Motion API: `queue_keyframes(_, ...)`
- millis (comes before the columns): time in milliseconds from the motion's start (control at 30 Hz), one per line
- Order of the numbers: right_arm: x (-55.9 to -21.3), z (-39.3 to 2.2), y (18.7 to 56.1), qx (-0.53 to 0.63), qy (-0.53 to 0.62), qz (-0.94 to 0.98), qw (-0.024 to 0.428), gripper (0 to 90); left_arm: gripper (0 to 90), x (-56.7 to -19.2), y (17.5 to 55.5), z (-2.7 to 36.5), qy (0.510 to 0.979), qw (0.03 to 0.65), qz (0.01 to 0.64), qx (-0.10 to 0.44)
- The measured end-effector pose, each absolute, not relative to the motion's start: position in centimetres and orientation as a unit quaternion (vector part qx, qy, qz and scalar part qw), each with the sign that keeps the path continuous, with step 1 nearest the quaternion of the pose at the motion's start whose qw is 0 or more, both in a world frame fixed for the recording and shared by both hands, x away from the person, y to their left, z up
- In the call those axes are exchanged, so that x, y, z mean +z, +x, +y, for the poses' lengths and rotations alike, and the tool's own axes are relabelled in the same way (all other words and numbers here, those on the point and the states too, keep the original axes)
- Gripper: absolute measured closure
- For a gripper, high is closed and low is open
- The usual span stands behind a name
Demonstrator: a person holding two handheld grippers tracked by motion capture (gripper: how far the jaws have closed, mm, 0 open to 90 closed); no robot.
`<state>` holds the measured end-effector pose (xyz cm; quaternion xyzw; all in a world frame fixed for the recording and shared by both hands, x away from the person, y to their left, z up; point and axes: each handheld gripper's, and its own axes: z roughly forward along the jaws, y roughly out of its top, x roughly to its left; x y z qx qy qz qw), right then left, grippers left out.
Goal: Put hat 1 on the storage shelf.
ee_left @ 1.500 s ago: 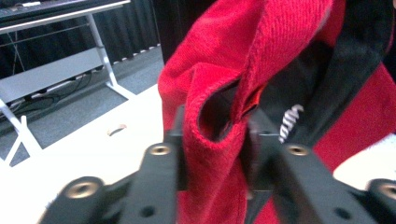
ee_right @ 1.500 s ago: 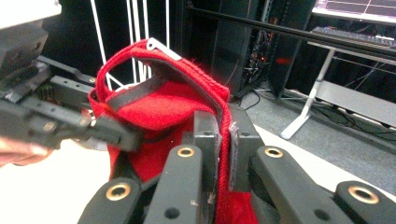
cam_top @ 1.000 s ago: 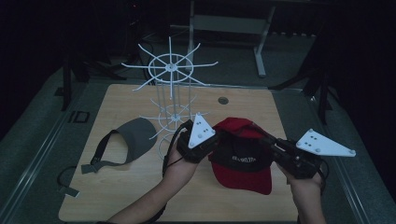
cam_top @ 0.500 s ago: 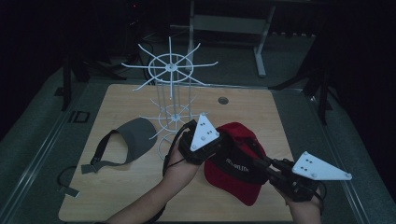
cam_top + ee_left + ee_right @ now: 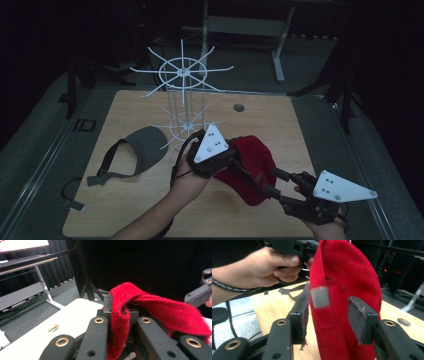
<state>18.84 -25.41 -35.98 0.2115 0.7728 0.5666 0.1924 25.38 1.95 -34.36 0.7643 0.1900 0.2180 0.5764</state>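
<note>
Fingers of the left gripper (image 5: 234, 167): clamped tight on a folded edge of the red cap (image 5: 252, 167); in the left gripper view the red fabric (image 5: 140, 312) is pinched between the 2 black jaws.
Fingers of the right gripper (image 5: 274, 182): standing apart after just opening; in the right gripper view the cap (image 5: 344, 297) hangs in the gap, the left pad (image 5: 303, 318) clear of the cloth and the right pad (image 5: 359, 317) at its side without pressing.
Red cap: held up off the table (image 5: 125, 210), above its near-right part, between the 2 grippers; a grey tab (image 5: 320, 297) shows on its edge in the right gripper view.
Left hand (image 5: 192, 175): reaches in from the near edge toward the middle of the table, wrapped around the gripper body, with a grey three-cornered plate (image 5: 211, 143) on top.
Right hand (image 5: 325, 227): sits at the near-right corner, its gripper aimed across toward the cap, with a grey three-cornered plate (image 5: 342, 186) on top.
White wire rack (image 5: 182, 95): stands upright near the middle of the table, toward the far edge, with 2 tiers of spokes; the left gripper is just in front of its base.
Grey visor (image 5: 135, 155): lies flat on the left half of the table, well apart from the cap, its strap trailing toward the near-left corner.
Round hole (image 5: 239, 107): set in the table near the far edge, right of the rack.
</note>
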Motion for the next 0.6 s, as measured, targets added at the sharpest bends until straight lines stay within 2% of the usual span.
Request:
queue_keyframes(33,-36.0,-25.5,19.0,0.568,0.215,0.771,0.192,51.4,85.5,-34.4,25.2,2.0,0.767,0.571,0.183,0.228)
queue_keyframes(267,-35.6,-26.1,20.1,0.563,0.217,0.770,0.207,50.8,85.4,-34.5,25.7,3.1,0.785,0.560,0.165,0.209)
queue_keyframes(600,-35.7,-25.1,22.0,0.555,0.188,0.787,0.190,55.5,85.3,-34.1,25.3,4.1,0.789,0.580,0.122,0.161)
